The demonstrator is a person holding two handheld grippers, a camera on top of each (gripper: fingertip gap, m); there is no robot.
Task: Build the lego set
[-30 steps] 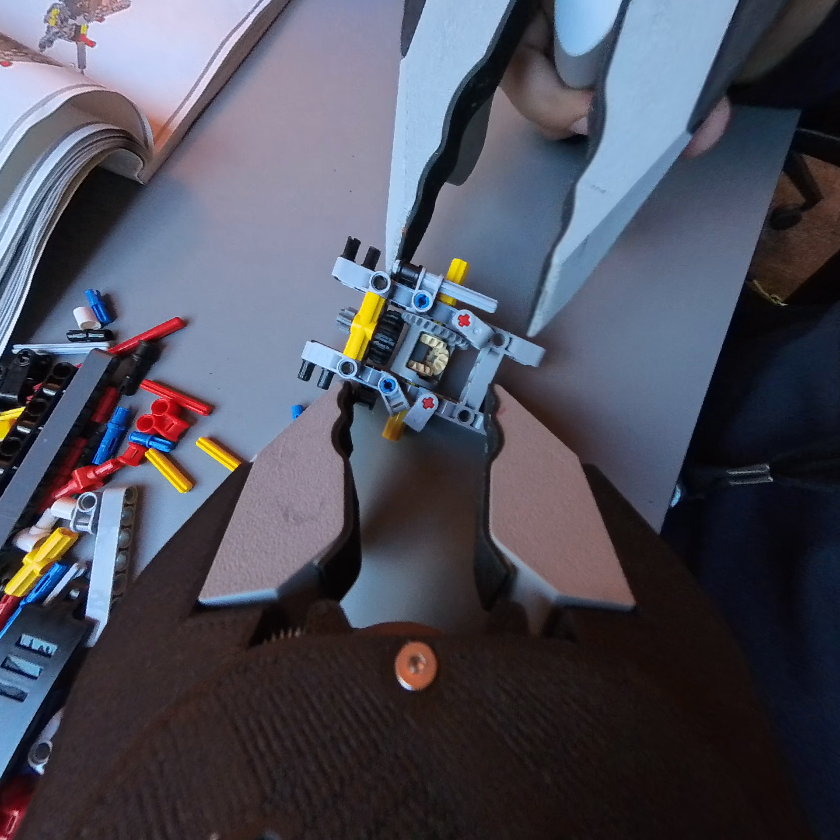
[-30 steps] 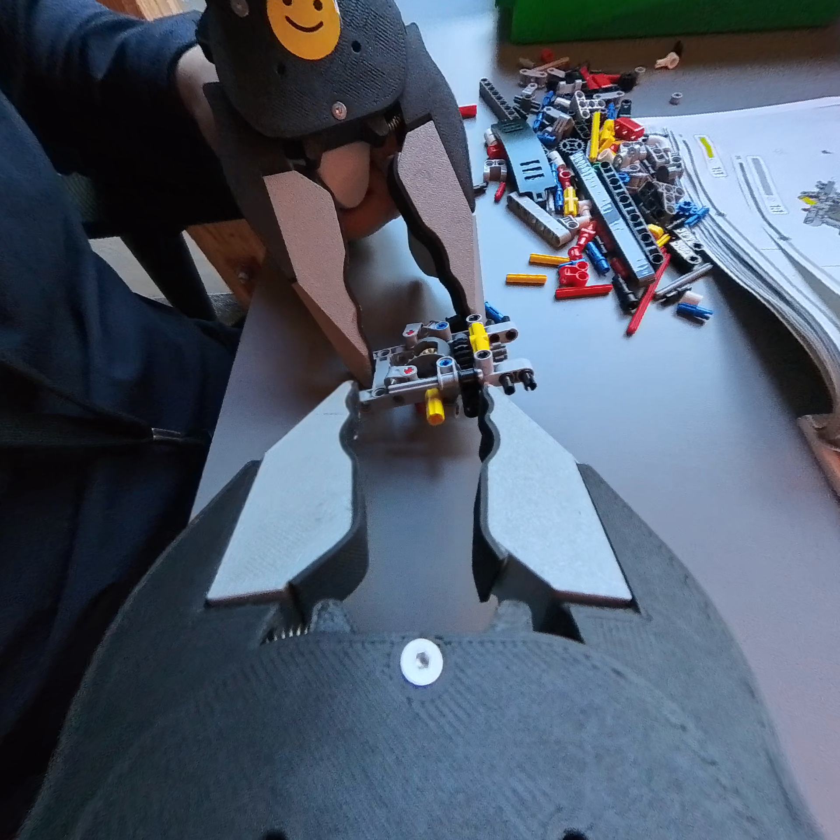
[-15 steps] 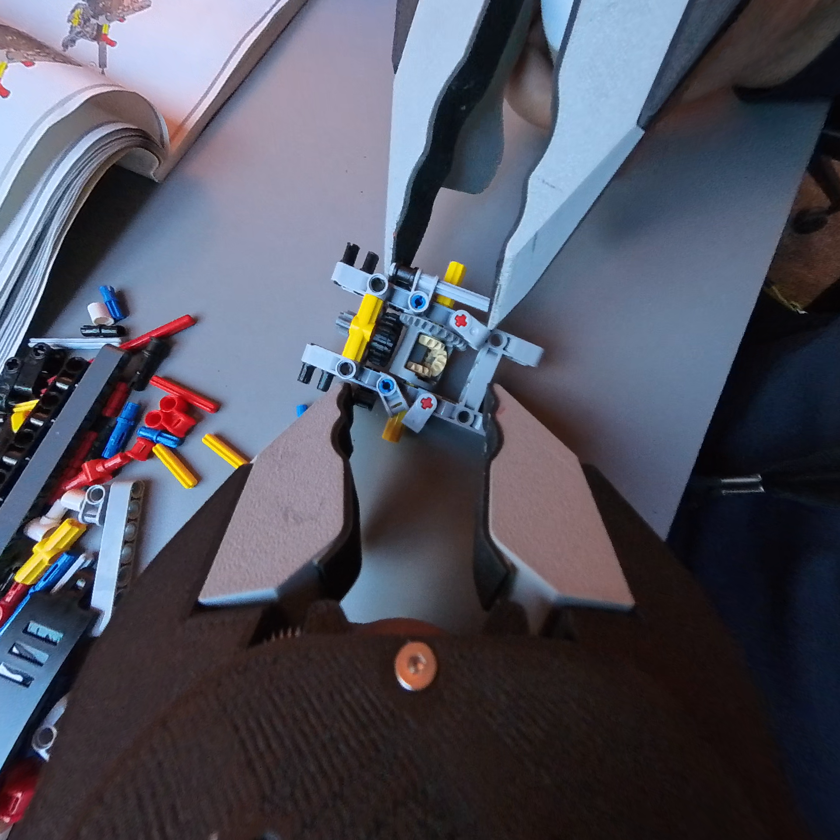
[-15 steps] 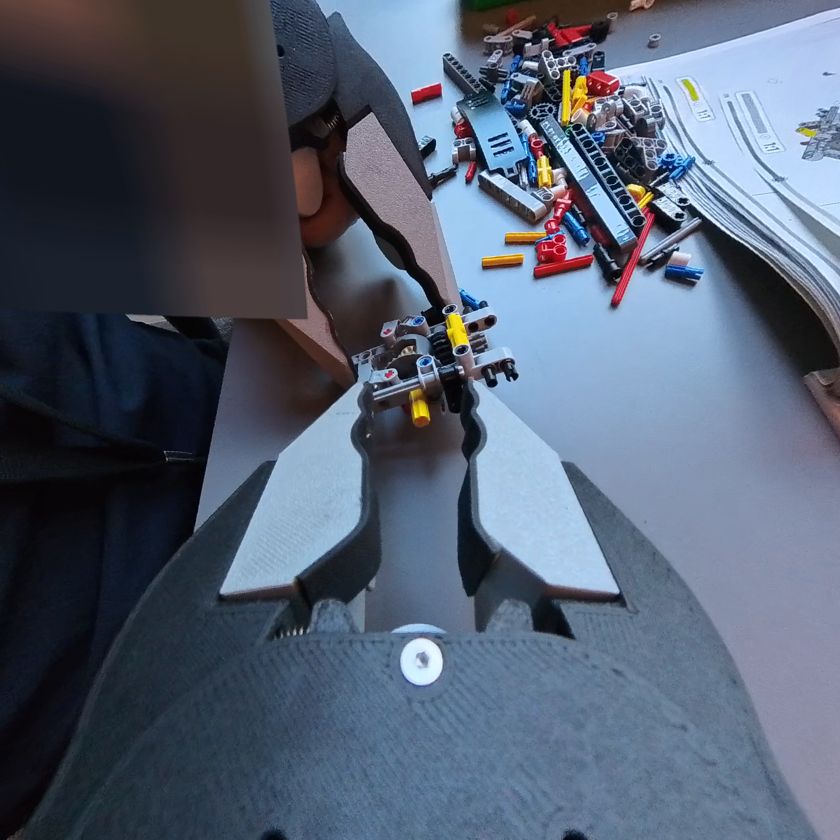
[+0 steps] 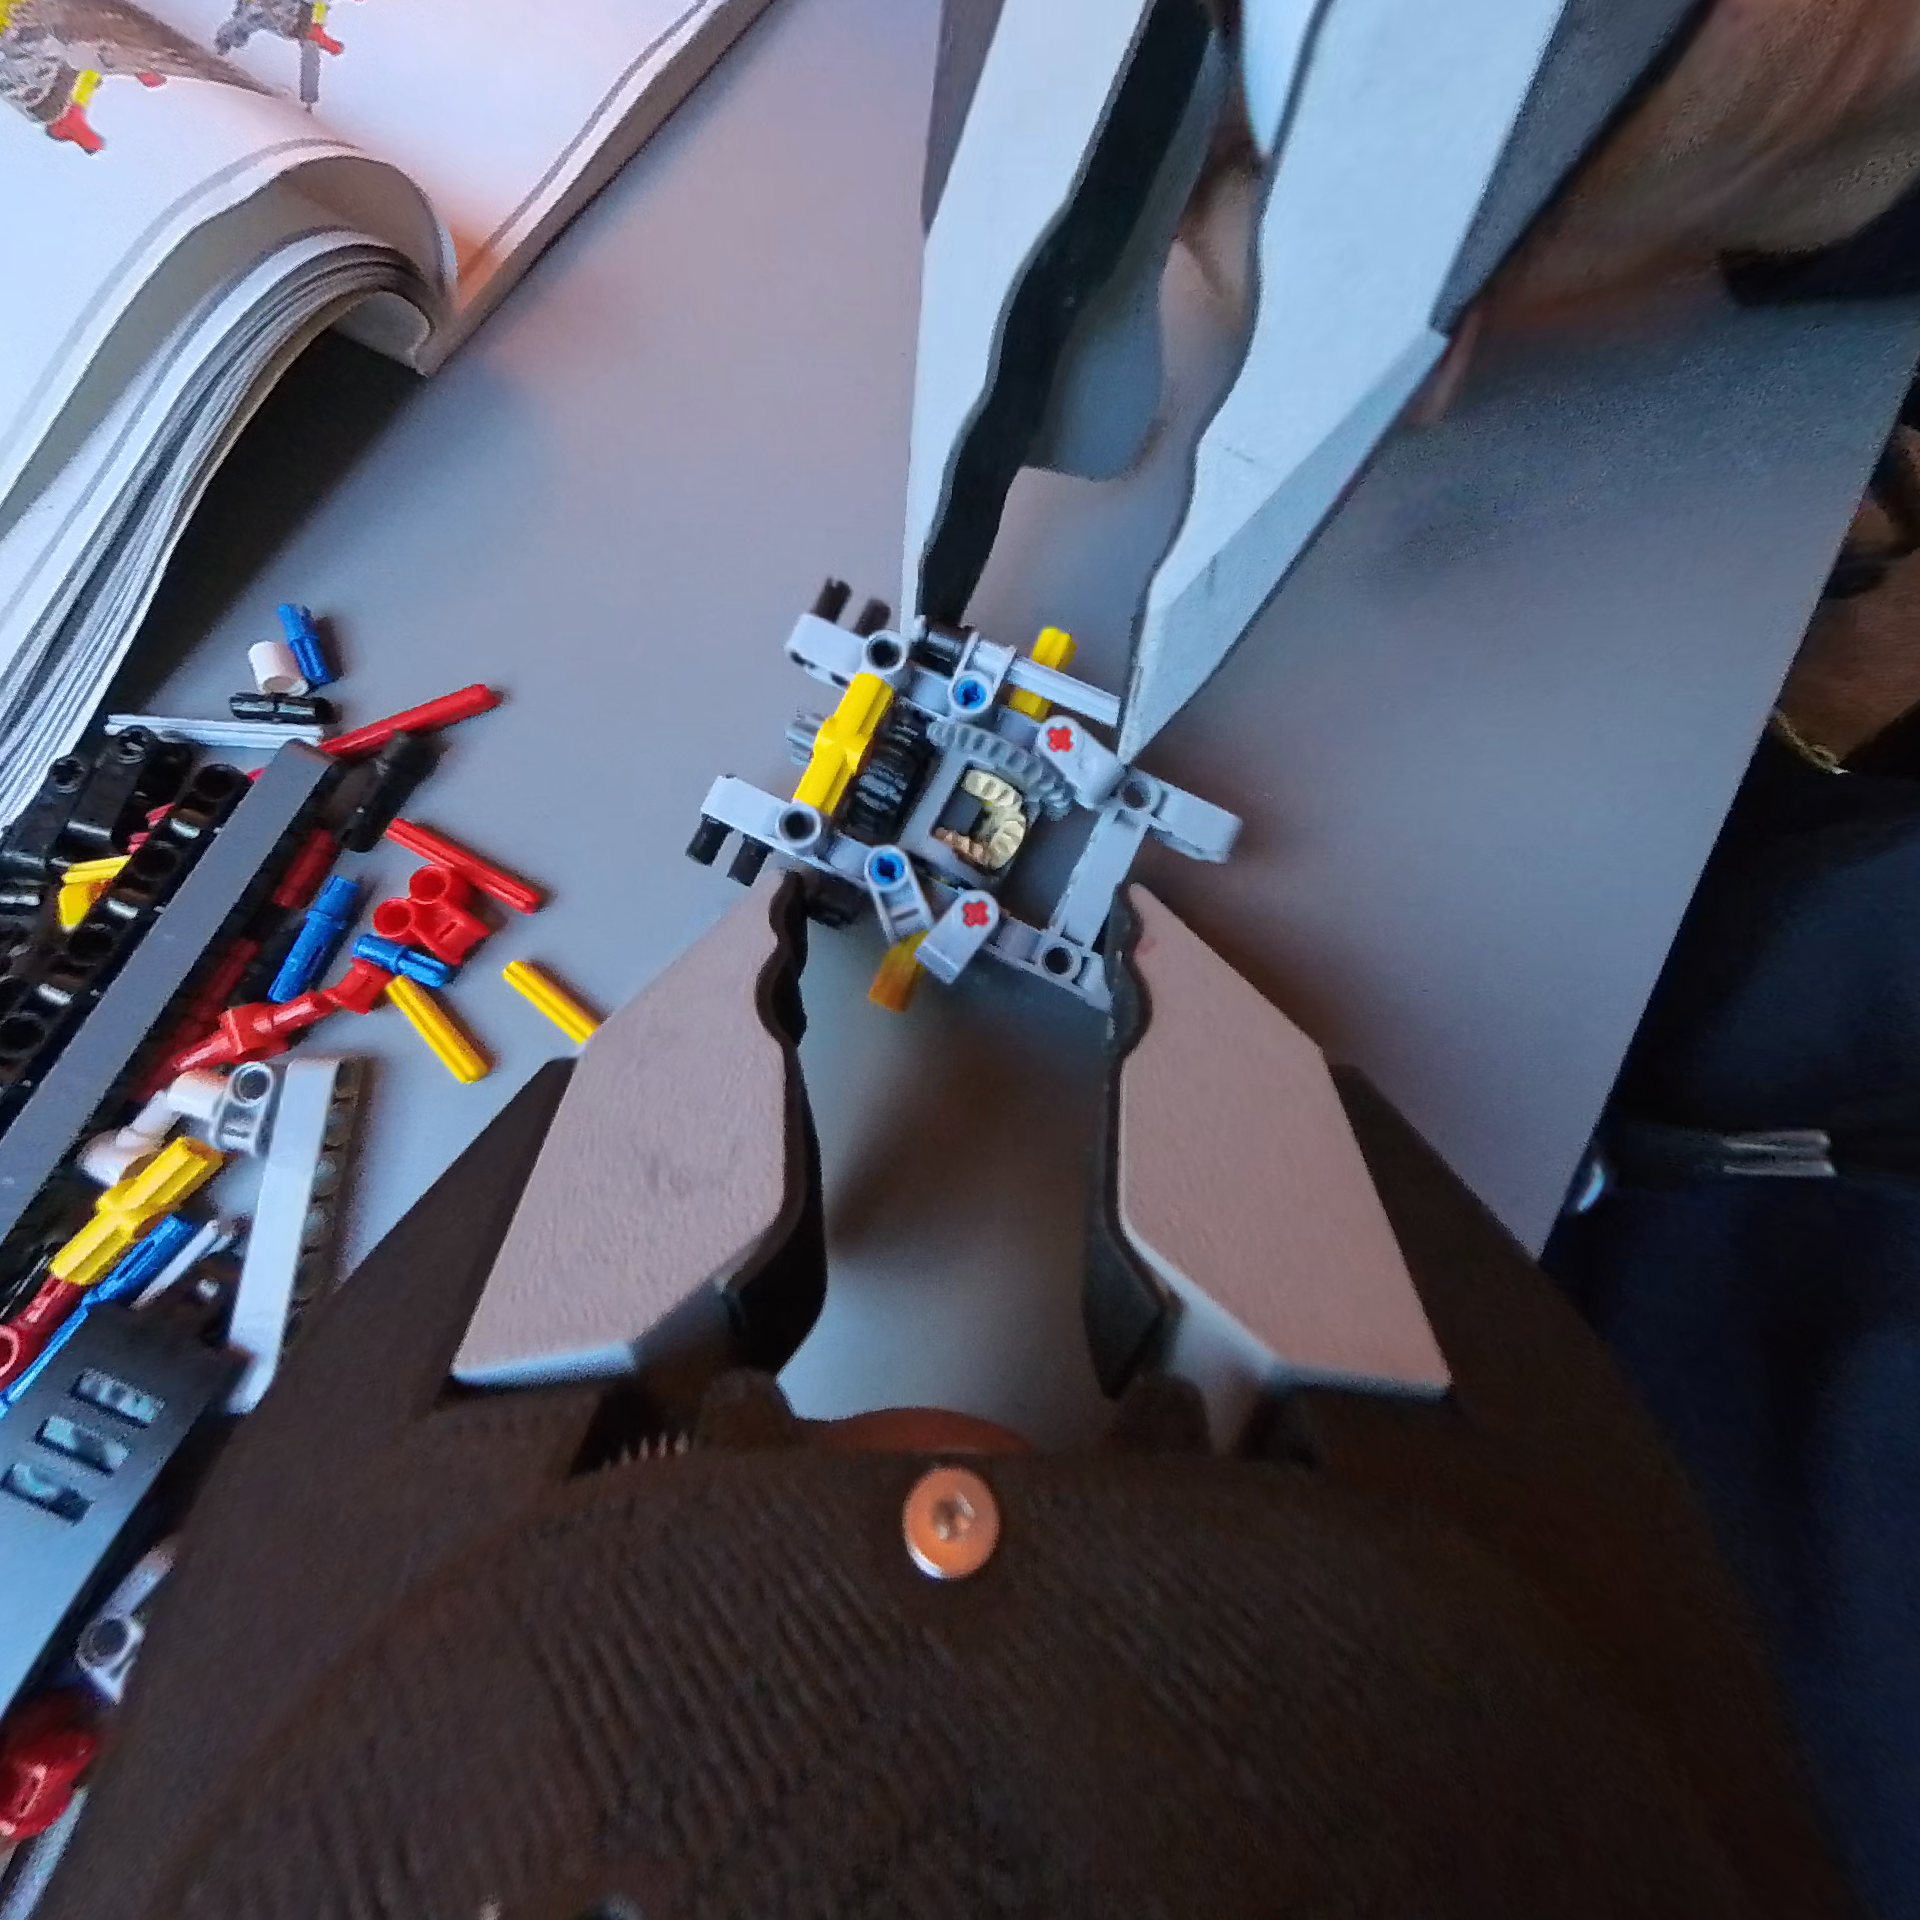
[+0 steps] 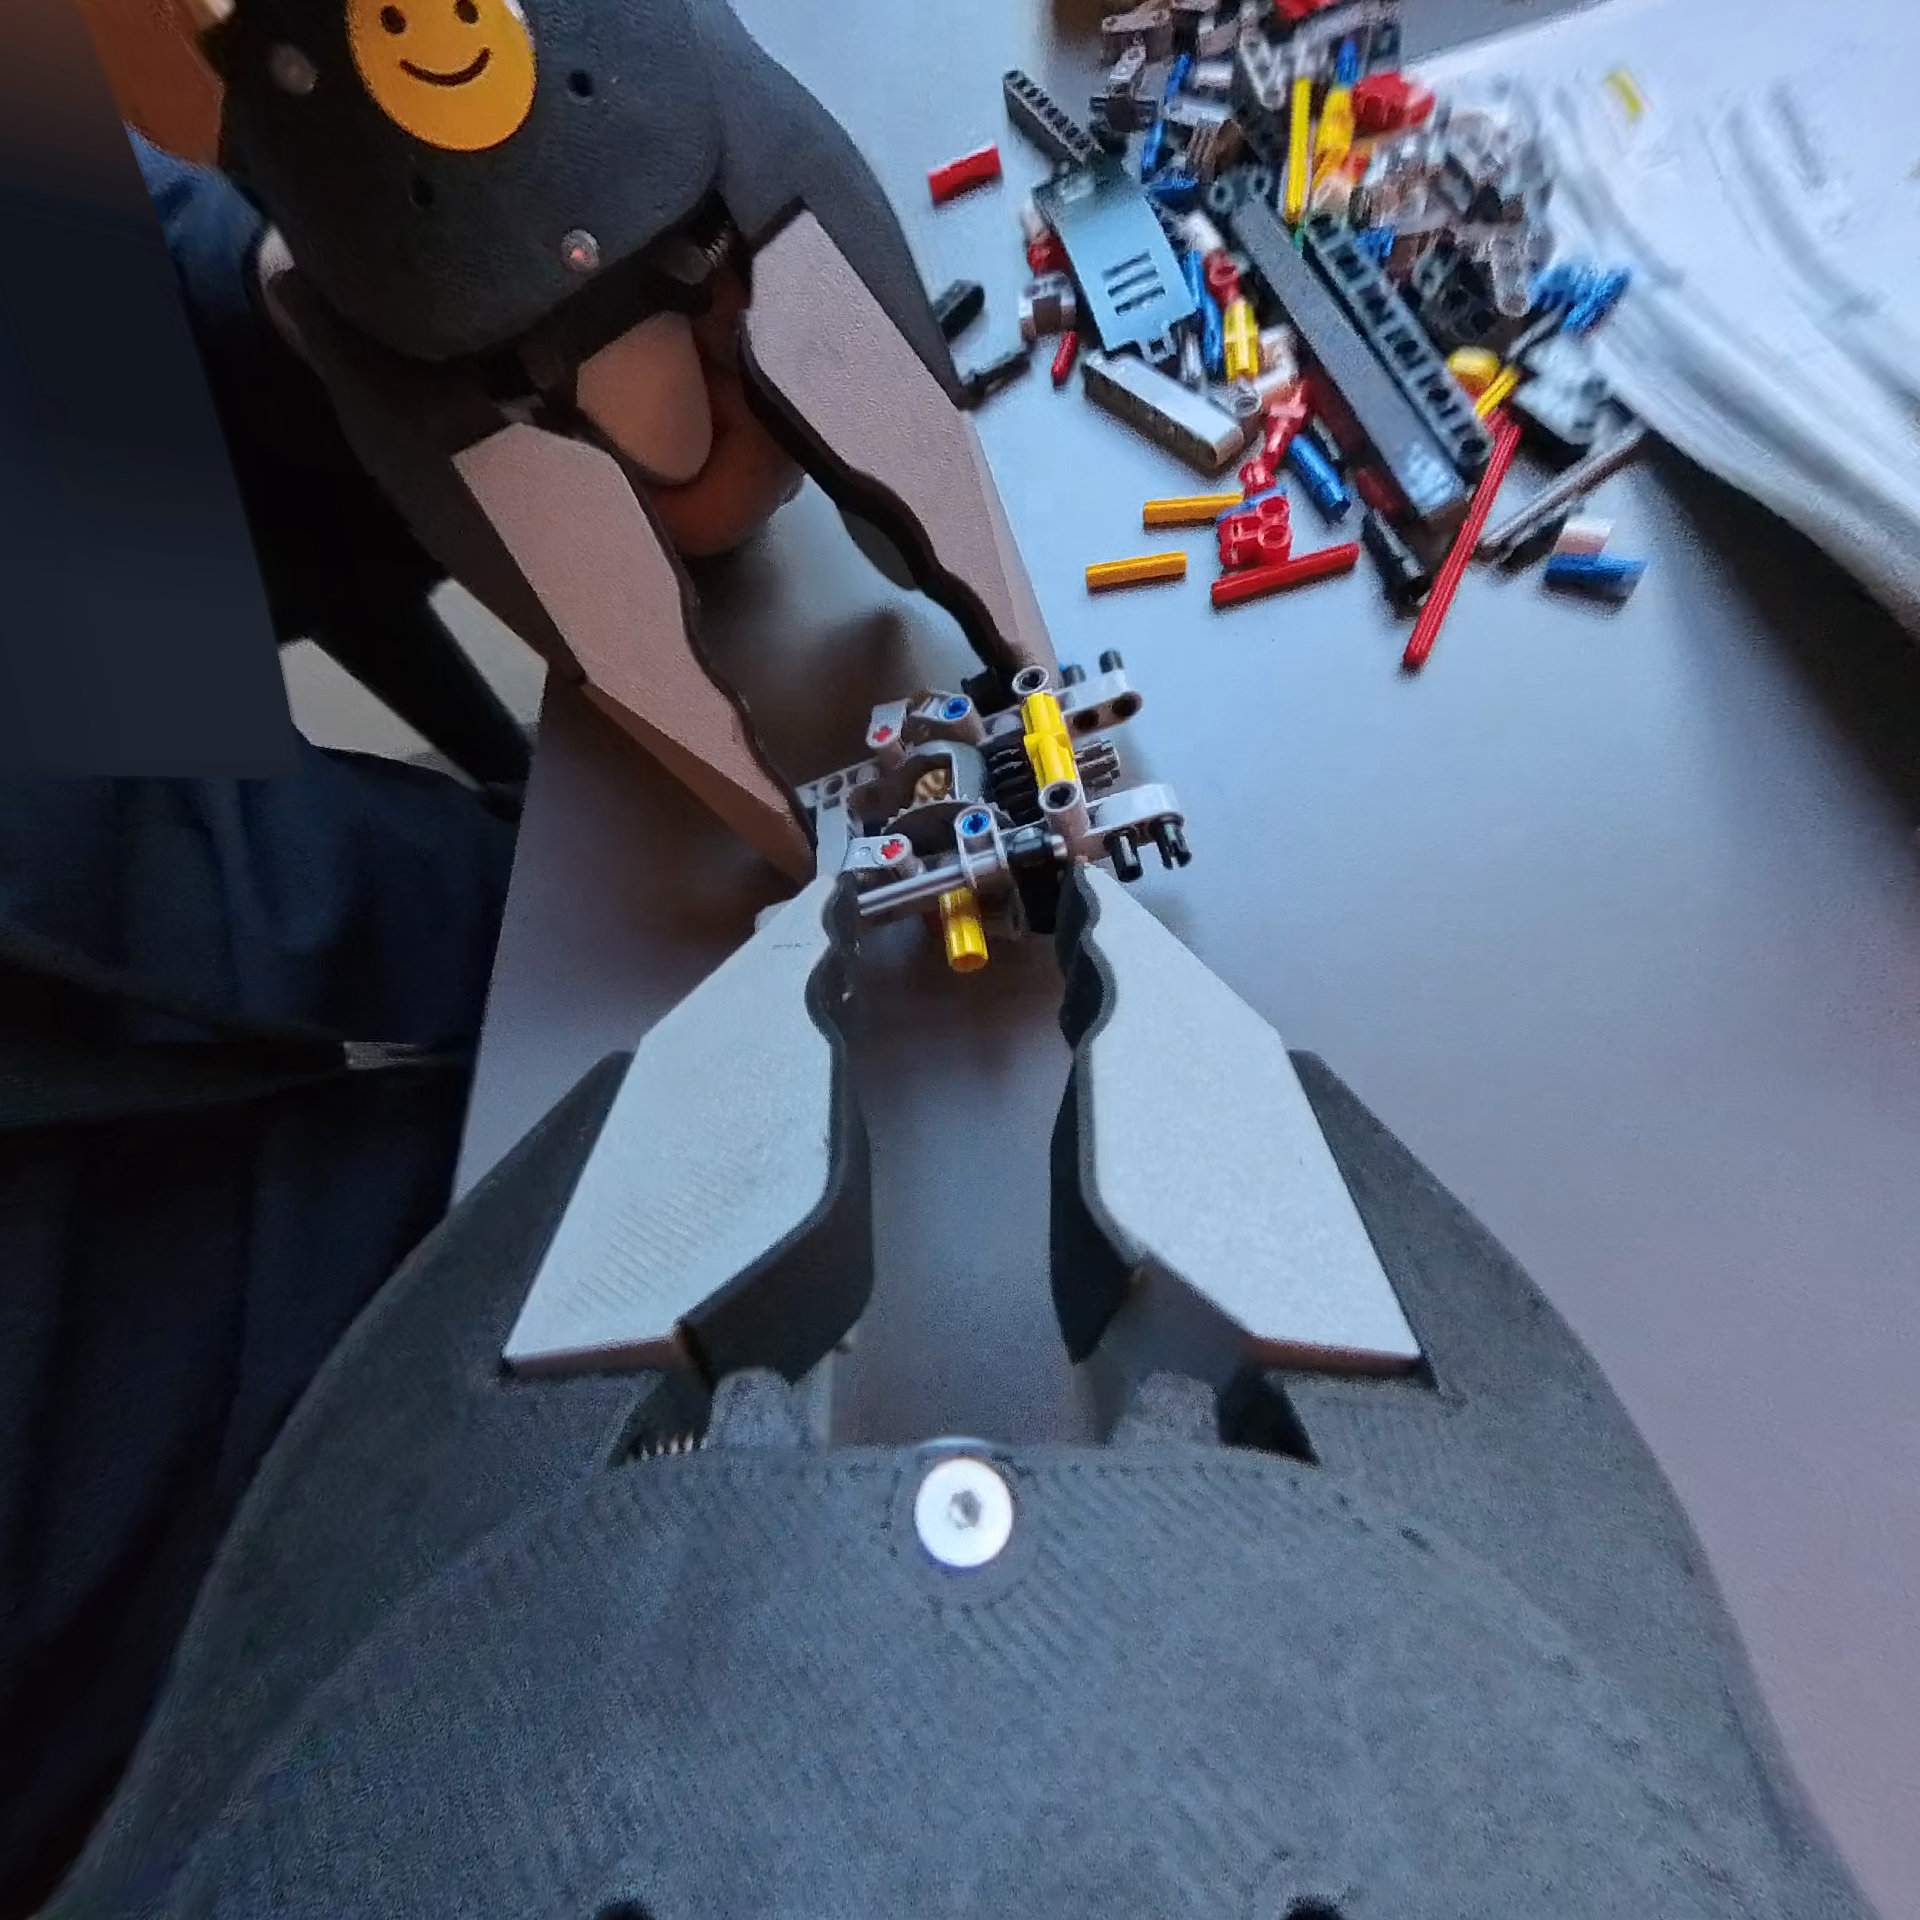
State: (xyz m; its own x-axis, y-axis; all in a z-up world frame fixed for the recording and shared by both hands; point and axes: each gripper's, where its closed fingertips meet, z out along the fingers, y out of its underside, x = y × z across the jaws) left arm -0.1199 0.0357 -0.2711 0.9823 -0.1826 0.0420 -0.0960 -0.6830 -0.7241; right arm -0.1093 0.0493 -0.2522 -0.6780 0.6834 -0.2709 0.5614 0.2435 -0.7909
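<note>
grey plastic makes up most of the small toy gear frame (image 5: 961,800) that sits on the grey desk (image 5: 644,488) close to its near edge, the one beside the person in dark blue clothing (image 6: 156,935). it carries a yellow cross piece, black and tan gears, blue and red pins and black pegs that stick out of one end.

the left claw (image 5: 951,914), with brown fingers, is clamped on one side of the frame: one fingertip (image 5: 1127,935) presses the grey beam at the frame's corner, the other meets the black part under the opposite end. the right claw (image 6: 951,904), with pale grey fingers, is clamped on the opposite side, its tips set against the two ends of a thin grey rod where a short yellow peg points out. the two claws face each other across the frame.

farther in from the edge lies a heap of loose toy parts (image 6: 1320,312), red, yellow, blue, black and grey, with a long dark beam among them. an open booklet (image 5: 187,239) with curled pages lies past the heap, toward the far side of the desk.
</note>
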